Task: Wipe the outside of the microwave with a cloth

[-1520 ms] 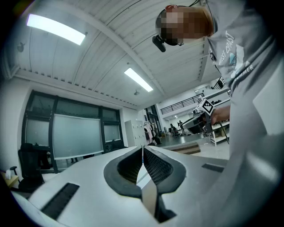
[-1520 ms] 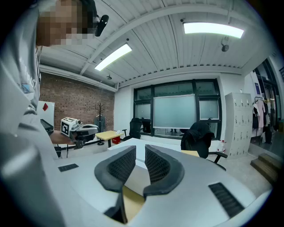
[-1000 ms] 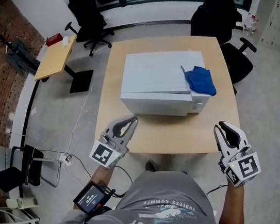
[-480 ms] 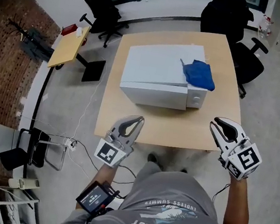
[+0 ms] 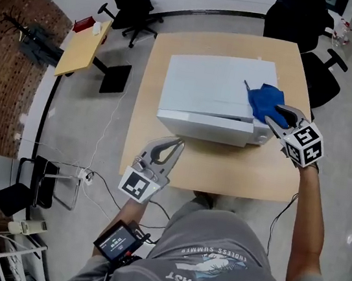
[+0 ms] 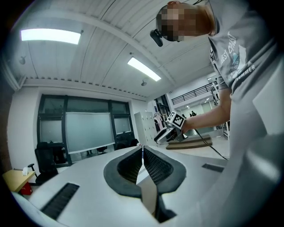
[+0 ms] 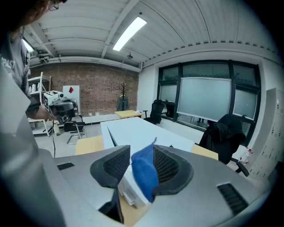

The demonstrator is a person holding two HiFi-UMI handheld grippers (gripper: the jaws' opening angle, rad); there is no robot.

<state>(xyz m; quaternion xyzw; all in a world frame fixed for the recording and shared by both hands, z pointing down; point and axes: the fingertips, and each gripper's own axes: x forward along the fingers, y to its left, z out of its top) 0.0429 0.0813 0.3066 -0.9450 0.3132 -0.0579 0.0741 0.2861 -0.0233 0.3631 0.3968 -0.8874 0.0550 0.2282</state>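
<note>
Over a pale wooden table [image 5: 224, 171], we look steeply down on a white microwave [image 5: 213, 90] standing near the middle, with a blue cloth [image 5: 262, 100] bunched on its top at the right front corner. Our right gripper [image 5: 277, 114] reaches in over that corner with its tips at the cloth. Our left gripper [image 5: 177, 143] hangs lower in the picture, its tips above the table's near left part and close to the microwave's front left corner. Black office chairs [image 5: 299, 21] stand beyond the far edge.

Along the left gripper [image 6: 142, 148], we see the two dark ribbed jaws drawn together, tips meeting, with nothing between them. Past them the right gripper [image 6: 170, 131] is held out at the end of a bare arm, under strip lights [image 6: 144, 69] on a ribbed ceiling.

Along the right gripper [image 7: 142, 150], we see the jaws standing wide, having just been opening, with the cloth [image 7: 144, 170] between them. The fabric lies against the right-hand pad, while a gap shows beside the left-hand one, so nothing is clamped. Beneath the cloth the microwave's [image 7: 140, 131] white corner juts out, with its flat top stretching away beyond the tips.
</note>
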